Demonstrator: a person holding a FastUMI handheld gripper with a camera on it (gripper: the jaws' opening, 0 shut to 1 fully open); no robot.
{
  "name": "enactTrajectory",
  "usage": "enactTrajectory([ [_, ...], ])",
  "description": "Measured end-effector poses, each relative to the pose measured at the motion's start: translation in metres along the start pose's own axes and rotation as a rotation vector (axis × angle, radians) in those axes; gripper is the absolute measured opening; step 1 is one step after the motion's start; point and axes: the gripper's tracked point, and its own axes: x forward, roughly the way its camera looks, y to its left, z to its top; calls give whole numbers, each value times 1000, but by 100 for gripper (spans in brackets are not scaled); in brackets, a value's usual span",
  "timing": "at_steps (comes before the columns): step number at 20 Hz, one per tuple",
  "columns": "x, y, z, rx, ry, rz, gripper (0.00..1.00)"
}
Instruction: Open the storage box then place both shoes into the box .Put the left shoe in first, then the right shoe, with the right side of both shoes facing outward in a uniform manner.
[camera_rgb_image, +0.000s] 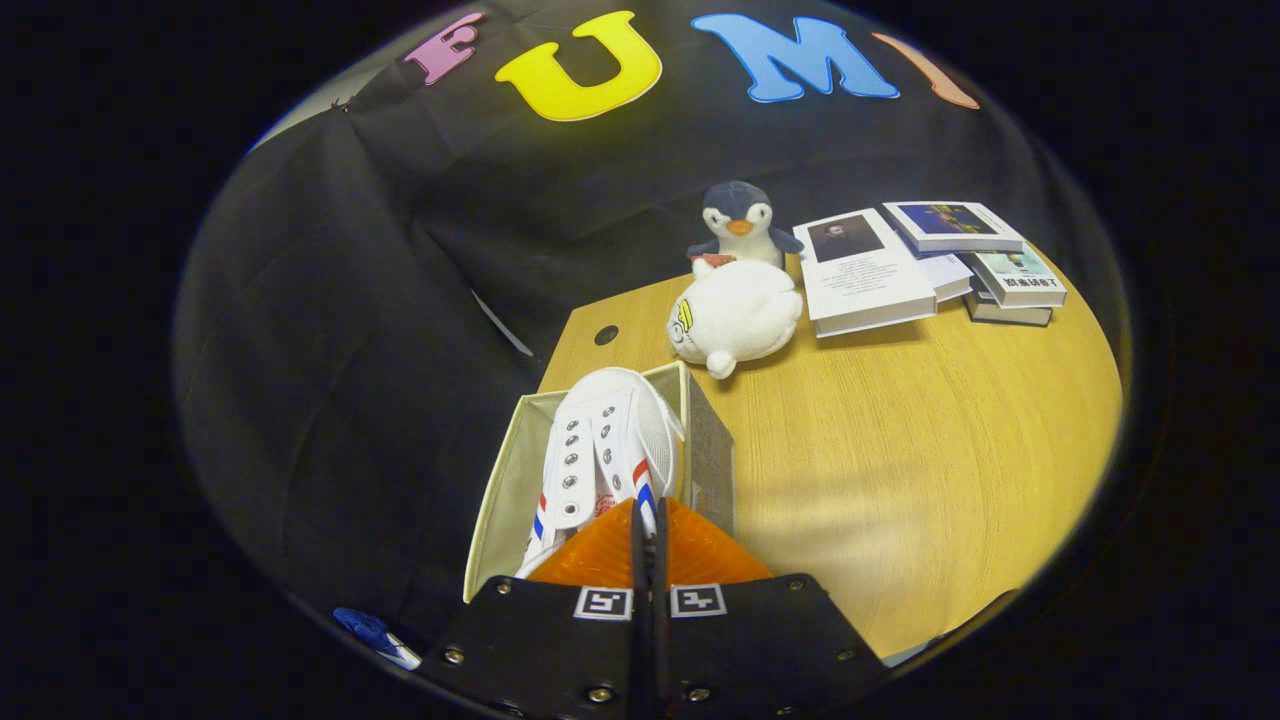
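Note:
A white canvas shoe (600, 440) with red and blue side stripes hangs toe-forward over the open beige storage box (505, 470), its toe rising past the box's far rim. My gripper (646, 512) is shut on the shoe's rear edge, the fingers pressed nearly together with only a thin strip of the shoe between them. The box stands at the near left corner of the wooden table (900, 450). The inside of the box under the shoe is hidden, so I cannot tell whether another shoe lies there.
Beyond the box sit a white plush toy (735, 315) and a penguin plush (740, 225). Several books (930, 265) lie at the far right of the table. The booth's black cloth wall (350, 300) hangs left of the box.

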Motion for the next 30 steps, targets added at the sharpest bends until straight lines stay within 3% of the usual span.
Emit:
enactTrajectory([
  [4, 19, 3, -18, -33, 25, -35, 0],
  [5, 22, 11, -17, -56, 3, -13, 6],
  [6, 16, 14, -8, -77, -34, -6, 18],
  [10, -8, 12, 28, -208, -163, -34, 99],
  [14, -50, 15, 60, -263, -290, 6, 99],
  [19, -108, -11, 99, -284, -422, -6, 99],
  [30, -213, -114, 147, -352, -608, -160, 99],
])
